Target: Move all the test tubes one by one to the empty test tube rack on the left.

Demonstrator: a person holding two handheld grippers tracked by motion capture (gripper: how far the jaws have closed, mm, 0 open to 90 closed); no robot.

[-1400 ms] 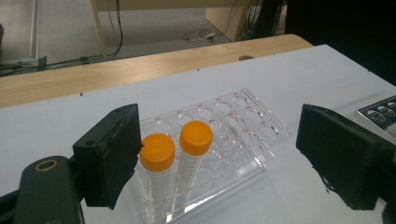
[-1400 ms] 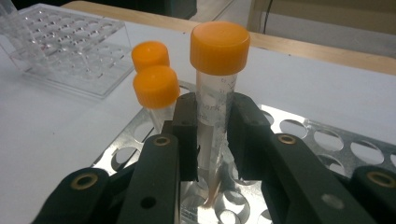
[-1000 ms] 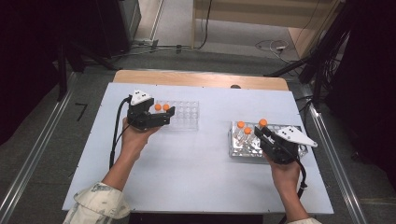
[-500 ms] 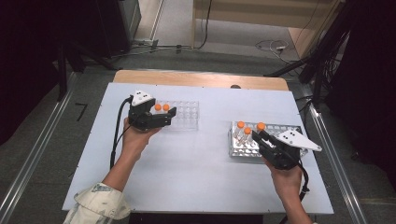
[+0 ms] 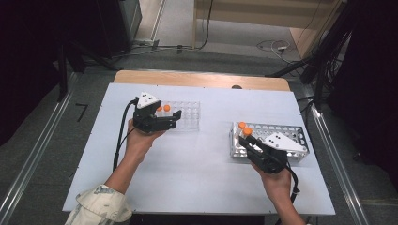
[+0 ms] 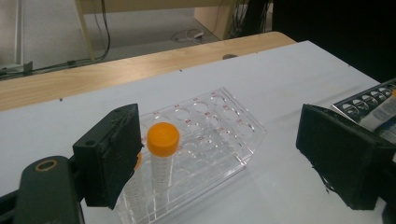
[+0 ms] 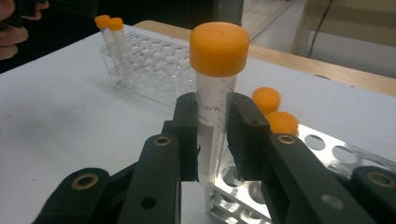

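Observation:
My right gripper (image 7: 212, 135) is shut on a clear tube with an orange cap (image 7: 218, 46), held upright just above the end of the metal rack (image 7: 327, 149). Two more orange-capped tubes (image 7: 273, 109) stand in that rack behind it. In the high view the right gripper (image 5: 248, 139) is at the left end of the metal rack (image 5: 291, 136). My left gripper (image 5: 176, 117) hovers open at the clear plastic rack (image 5: 187, 115), which holds two orange-capped tubes (image 5: 163, 108). Its jaws stand wide apart around one tube (image 6: 163, 140) without touching it.
The white table (image 5: 197, 178) reaches to a wooden strip (image 5: 202, 79) at the far edge. The clear rack (image 7: 154, 65) lies across the table from the right gripper. Cables trail from both grippers toward the near edge.
My right gripper has moved left along the metal rack with the tube in its jaws. The left hand and its gripper have stayed where they were.

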